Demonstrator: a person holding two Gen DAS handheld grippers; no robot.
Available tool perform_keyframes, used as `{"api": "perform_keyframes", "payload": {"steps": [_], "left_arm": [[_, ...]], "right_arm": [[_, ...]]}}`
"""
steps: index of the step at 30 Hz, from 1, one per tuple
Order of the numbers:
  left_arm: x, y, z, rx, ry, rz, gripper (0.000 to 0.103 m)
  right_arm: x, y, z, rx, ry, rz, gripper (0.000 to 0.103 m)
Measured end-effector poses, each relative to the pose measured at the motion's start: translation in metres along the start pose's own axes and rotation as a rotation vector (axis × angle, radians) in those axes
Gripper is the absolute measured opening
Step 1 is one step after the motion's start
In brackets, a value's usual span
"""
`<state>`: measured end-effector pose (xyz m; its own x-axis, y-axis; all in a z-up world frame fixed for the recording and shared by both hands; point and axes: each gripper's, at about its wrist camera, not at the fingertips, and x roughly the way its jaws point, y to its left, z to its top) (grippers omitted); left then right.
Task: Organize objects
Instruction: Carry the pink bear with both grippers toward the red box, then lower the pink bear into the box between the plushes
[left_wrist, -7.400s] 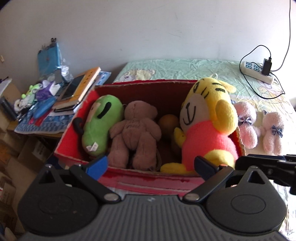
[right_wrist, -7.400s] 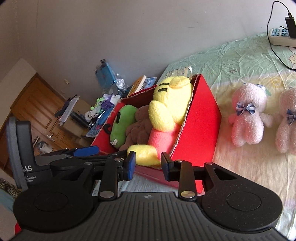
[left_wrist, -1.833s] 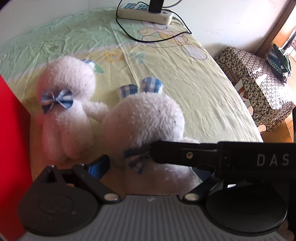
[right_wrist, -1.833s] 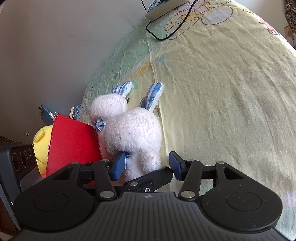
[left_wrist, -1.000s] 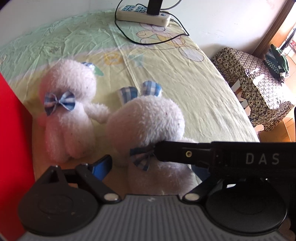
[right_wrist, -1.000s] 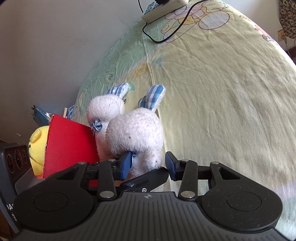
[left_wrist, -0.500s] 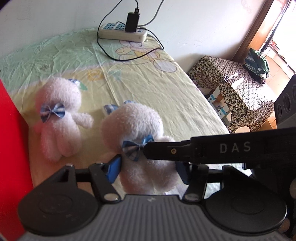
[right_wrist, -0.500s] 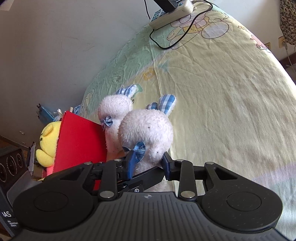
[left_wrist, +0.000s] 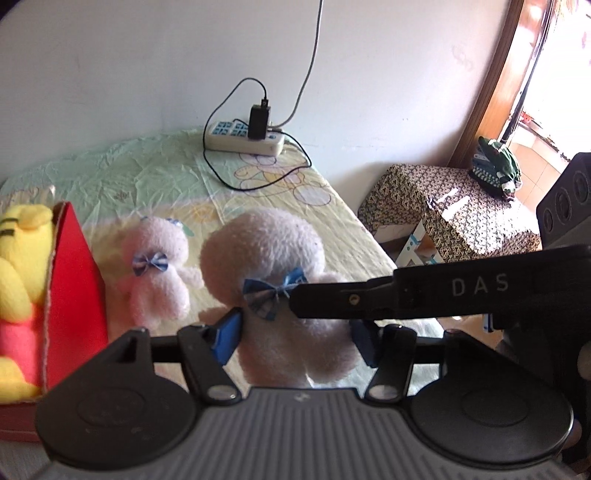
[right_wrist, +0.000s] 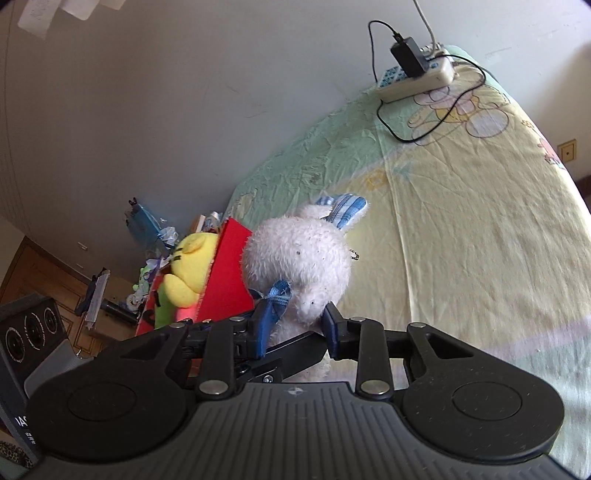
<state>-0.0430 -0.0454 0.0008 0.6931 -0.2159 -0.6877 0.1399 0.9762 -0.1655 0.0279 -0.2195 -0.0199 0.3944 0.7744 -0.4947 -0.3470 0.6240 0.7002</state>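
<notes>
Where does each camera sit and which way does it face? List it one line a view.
Left wrist: sits behind the left tongs, facing along the bed toward the white power strip; both its fingers flank the fluffy pink plush bunny, the right tongs' arm crossing.
Right wrist: behind the right tongs, facing the red cardboard box and wall; fingers grip the bunny.
Shared: bunny, box, power strip.

A home bedroom: a bed under a pale green and yellow cartoon-print sheet (left_wrist: 258, 192), a white power strip (left_wrist: 245, 138) on it, plush toys, a wooden door frame (left_wrist: 491, 85).
</notes>
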Motion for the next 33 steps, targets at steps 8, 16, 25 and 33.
{"api": "perform_keyframes", "payload": {"steps": [8,16,25,33], "left_arm": [[-0.059,0.020,0.008,-0.010,-0.132,0.057,0.060],[-0.110,0.072,0.012,-0.006,-0.252,0.101,0.060],[-0.144,0.161,-0.001,-0.021,-0.268,0.094,0.060],[-0.131,0.223,-0.016,-0.059,-0.236,0.017,0.060]], "right_arm": [[0.004,0.055,0.011,-0.093,-0.048,0.094,0.032],[0.039,0.120,0.015,-0.166,-0.092,0.156,0.032],[0.103,0.171,-0.008,-0.193,-0.101,0.145,0.032],[0.148,0.190,-0.028,-0.248,-0.124,0.029,0.032]]}}
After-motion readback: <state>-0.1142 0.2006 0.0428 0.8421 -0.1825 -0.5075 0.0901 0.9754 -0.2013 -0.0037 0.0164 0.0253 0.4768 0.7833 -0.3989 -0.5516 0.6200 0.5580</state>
